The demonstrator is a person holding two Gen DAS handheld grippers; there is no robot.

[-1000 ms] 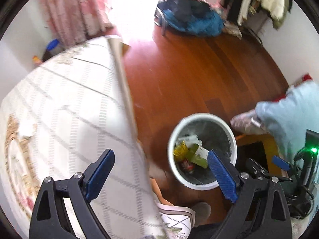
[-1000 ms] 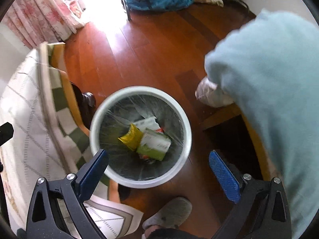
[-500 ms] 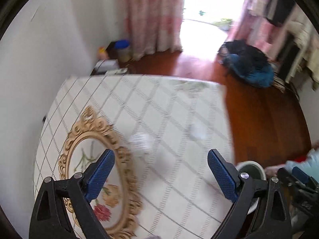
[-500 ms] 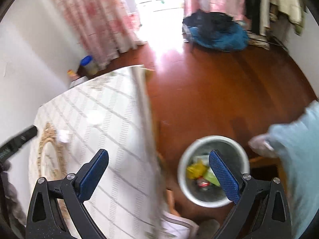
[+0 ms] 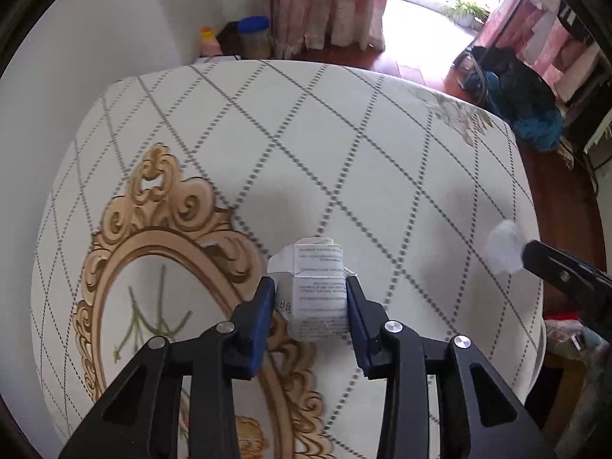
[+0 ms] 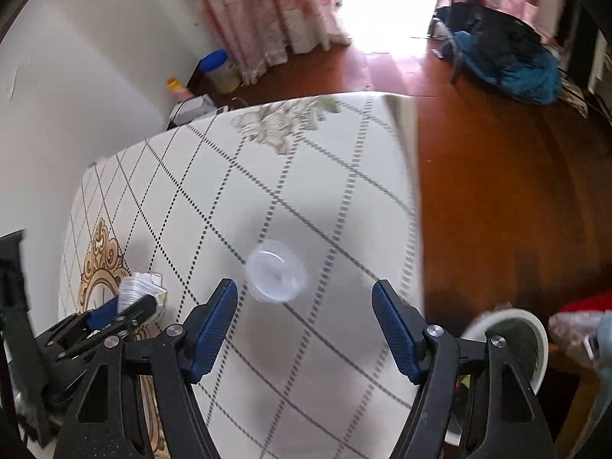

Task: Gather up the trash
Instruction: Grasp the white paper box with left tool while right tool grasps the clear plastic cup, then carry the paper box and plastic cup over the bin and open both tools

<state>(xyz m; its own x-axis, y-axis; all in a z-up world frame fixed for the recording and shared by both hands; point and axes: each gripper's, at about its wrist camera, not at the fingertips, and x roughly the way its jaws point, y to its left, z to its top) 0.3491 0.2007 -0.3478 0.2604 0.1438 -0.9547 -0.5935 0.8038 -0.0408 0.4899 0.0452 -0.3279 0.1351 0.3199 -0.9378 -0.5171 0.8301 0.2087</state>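
My left gripper [image 5: 310,298] is shut on a folded white printed paper [image 5: 319,287] that rests on the table [image 5: 344,145] with its checked cloth. In the right wrist view the same paper [image 6: 137,287] sits in the left gripper at the lower left. My right gripper [image 6: 304,306] is open and empty, just short of a small clear plastic cup [image 6: 276,276] that stands on the cloth between its fingers' line. The cup also shows in the left wrist view [image 5: 505,246], by the right gripper's fingertip. The white trash bin [image 6: 535,338] stands on the floor past the table's right edge.
The table edge drops to a red-brown wood floor [image 6: 497,191] on the right. A blue and black heap of bags [image 6: 508,53] lies by the far wall. Jars [image 5: 252,36] stand on a low stand behind the table. Pink curtains [image 5: 325,0] hang at the back.
Both grippers swung from over the bin to the table. The left jaws closed on the folded paper. The right gripper came up to the clear cup and stays open.
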